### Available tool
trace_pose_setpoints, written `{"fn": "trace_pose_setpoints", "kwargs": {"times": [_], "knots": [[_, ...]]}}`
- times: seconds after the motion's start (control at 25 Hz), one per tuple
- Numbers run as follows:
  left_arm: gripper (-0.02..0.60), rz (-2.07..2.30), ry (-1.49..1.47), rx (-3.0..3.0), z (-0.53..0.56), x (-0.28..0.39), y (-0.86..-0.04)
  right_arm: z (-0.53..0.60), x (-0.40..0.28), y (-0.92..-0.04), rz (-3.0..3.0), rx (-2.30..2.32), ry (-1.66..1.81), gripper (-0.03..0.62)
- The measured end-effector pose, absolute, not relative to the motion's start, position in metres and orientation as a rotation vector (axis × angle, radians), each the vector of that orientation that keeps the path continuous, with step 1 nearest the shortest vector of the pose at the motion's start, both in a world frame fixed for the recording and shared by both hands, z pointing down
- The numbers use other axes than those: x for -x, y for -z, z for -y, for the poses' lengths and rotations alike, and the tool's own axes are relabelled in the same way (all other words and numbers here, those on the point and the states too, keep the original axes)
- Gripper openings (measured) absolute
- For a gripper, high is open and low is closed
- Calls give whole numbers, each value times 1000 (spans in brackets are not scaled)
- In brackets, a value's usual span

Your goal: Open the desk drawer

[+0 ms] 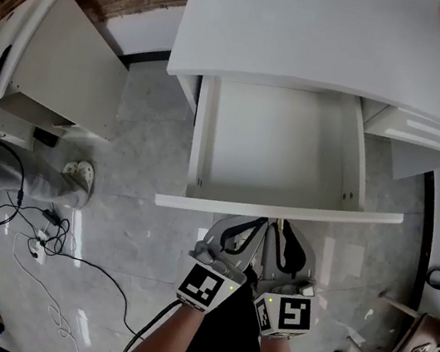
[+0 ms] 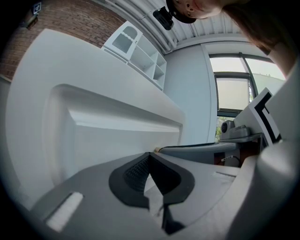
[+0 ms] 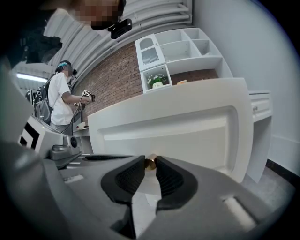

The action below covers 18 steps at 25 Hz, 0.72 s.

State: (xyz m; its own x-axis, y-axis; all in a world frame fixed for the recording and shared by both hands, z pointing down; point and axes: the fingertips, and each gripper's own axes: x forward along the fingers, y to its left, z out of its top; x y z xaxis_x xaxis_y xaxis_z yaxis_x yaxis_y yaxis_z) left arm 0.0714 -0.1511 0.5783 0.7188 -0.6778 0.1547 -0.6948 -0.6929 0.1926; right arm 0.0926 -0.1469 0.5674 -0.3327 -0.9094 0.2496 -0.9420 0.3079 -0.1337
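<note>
White drawer (image 1: 283, 144) stands well out from under the white bench (image 1: 312, 35), its front panel (image 1: 281, 210) the nearest edge to the person. The right gripper (image 1: 281, 232) meets that panel at mid-width, its jaws clamped narrow on a small brass knob (image 3: 150, 162). The left gripper (image 1: 258, 230) sits just beside it, touching nothing, with its jaws closed tip to tip and nothing between them. Grey marble floor (image 1: 136, 198) lies under and to the left of the drawer, running to a white cabinet (image 1: 63, 59). Black cables (image 1: 49, 238) trail across the floor lower left, well apart from the drawer's edge.
</note>
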Motion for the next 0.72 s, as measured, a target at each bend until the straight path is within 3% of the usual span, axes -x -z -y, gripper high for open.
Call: {"fn": "trace_pose_setpoints", "kwargs": {"times": [0.72], "knots": [[-8, 1076, -126, -2679, 121, -72, -577, 117, -93, -566, 2425, -1738, -402, 72]]}}
